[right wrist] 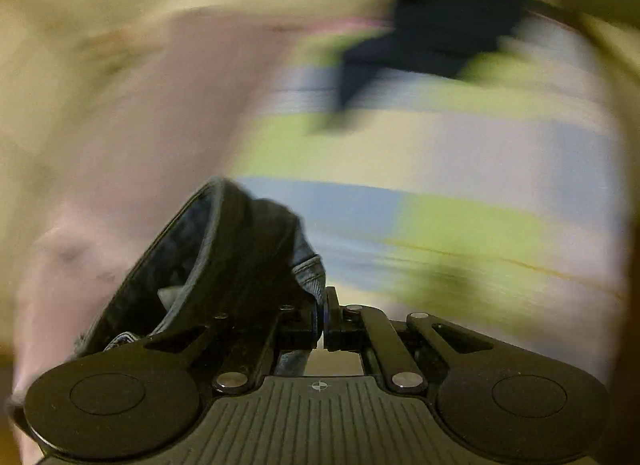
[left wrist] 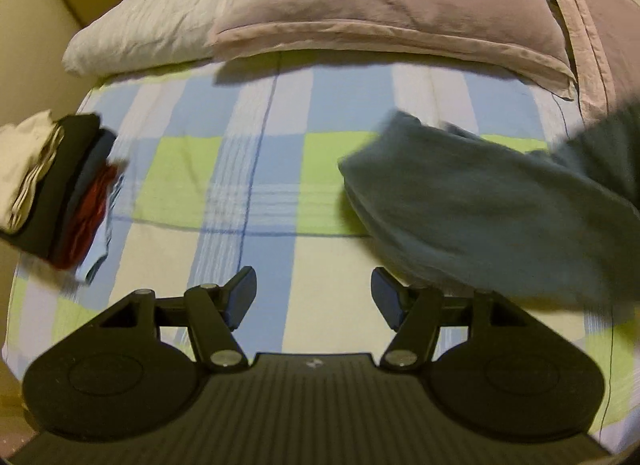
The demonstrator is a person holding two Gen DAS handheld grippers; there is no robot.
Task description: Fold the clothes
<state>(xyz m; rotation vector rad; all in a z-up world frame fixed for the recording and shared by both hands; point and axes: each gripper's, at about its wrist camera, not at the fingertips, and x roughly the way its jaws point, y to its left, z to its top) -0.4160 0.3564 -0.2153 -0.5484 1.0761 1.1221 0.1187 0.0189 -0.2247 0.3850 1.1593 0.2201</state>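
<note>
In the left wrist view my left gripper (left wrist: 313, 295) is open and empty above the checked bedsheet (left wrist: 256, 185). A grey-blue garment (left wrist: 480, 209) hangs blurred at the right, its lower edge close to the right finger. A stack of folded clothes (left wrist: 56, 189) lies at the bed's left edge. In the right wrist view my right gripper (right wrist: 323, 321) is shut on a dark denim-like garment (right wrist: 240, 257) that bunches up over its left finger. This view is heavily blurred. Another dark garment (right wrist: 432, 37) lies on the bed far ahead.
Pink and white pillows (left wrist: 360, 5) lie across the head of the bed. A beige wall or cabinet (left wrist: 36, 5) stands at the left. The pink pillow also shows blurred at the left of the right wrist view (right wrist: 152, 125).
</note>
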